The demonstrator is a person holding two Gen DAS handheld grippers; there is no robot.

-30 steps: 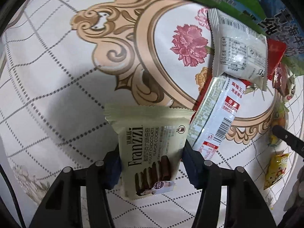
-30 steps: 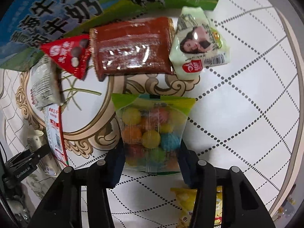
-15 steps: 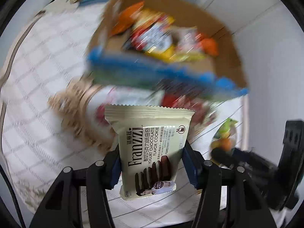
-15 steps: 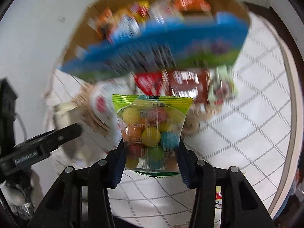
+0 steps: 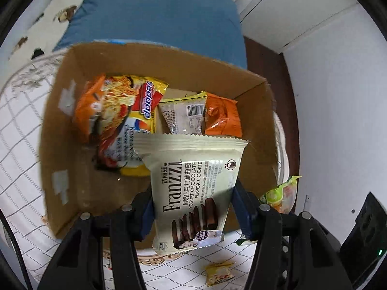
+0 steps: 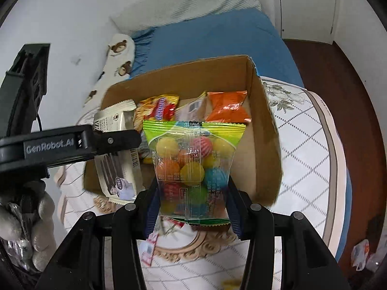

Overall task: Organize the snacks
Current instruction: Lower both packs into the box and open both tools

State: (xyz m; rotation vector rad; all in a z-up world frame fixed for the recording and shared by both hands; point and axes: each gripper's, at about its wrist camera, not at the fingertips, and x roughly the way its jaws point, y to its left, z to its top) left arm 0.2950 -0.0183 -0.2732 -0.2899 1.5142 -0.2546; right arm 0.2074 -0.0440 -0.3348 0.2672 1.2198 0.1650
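Both packets now hang over the box (image 5: 157, 58); candy bag (image 6: 193, 169) clearer right.

Left gripper (image 5: 192, 213) clamps a Franzzi cookie pack (image 5: 193, 188) over the cardboard box (image 5: 261, 130) – snacks inside

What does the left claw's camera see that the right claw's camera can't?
Only the left wrist view shows the small yellow snack packet lying on the tablecloth. Only the right wrist view shows the gloved hand holding the left claw, and the bear-print pillow. Both show the cardboard box of snacks, the Franzzi cookie pack and the candy ball bag.
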